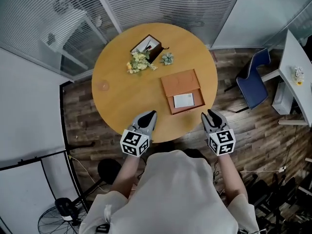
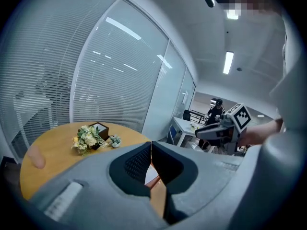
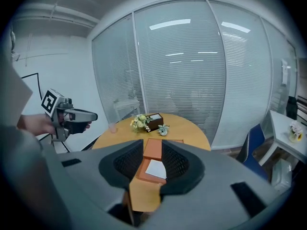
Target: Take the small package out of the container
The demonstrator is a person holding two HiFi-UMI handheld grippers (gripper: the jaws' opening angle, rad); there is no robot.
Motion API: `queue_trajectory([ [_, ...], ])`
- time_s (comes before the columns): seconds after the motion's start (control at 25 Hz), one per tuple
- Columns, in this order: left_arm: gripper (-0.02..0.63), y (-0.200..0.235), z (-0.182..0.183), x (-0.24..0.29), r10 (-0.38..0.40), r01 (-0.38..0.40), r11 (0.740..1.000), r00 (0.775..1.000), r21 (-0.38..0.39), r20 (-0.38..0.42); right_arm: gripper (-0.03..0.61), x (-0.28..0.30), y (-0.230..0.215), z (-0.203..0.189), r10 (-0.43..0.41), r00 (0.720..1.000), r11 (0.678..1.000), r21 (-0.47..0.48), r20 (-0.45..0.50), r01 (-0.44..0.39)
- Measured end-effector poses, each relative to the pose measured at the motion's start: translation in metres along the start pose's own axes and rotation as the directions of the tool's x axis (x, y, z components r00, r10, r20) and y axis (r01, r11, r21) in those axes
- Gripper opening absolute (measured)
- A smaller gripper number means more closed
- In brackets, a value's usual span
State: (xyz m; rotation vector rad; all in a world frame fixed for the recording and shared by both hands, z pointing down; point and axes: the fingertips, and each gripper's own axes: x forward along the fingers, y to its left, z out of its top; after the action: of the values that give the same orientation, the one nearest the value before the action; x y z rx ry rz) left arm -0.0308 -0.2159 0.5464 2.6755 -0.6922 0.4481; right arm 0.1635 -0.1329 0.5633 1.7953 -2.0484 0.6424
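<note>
Overhead, pkg [image 1: 184, 100] in container [image 1: 181, 83], L gripper [image 1: 153, 113] jaws together, R gripper [image 1: 208, 112] jaws apart, empty.

Your head camera looks steeply down from above your shoulders and takes in the whole round surface [image 1: 122, 96]. Each gripper camera sits low, just off the surface's near edge, facing its far edge. All three views share the flowers [image 1: 138, 61]. The left gripper view also catches the right gripper [image 2: 197, 134], and the right gripper view the left gripper [image 3: 95, 115].
</note>
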Motion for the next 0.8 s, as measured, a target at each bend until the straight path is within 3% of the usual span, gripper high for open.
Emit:
queue_trajectory([
  [0.4,0.020,0.022,-0.020,0.038,-0.057,0.055,0.998,0.996,-0.021,-0.071,0.107,0.047,-0.008,-0.019,-0.007,0.994,1.000,0.020,-0.113,0.009],
  [0.8,0.019,0.019,-0.044,0.058,0.014,-0.026,0.993,0.994,-0.114,-0.109,0.120,0.096,-0.027,-0.047,0.109,0.971,0.993,0.067,-0.215,-0.096],
])
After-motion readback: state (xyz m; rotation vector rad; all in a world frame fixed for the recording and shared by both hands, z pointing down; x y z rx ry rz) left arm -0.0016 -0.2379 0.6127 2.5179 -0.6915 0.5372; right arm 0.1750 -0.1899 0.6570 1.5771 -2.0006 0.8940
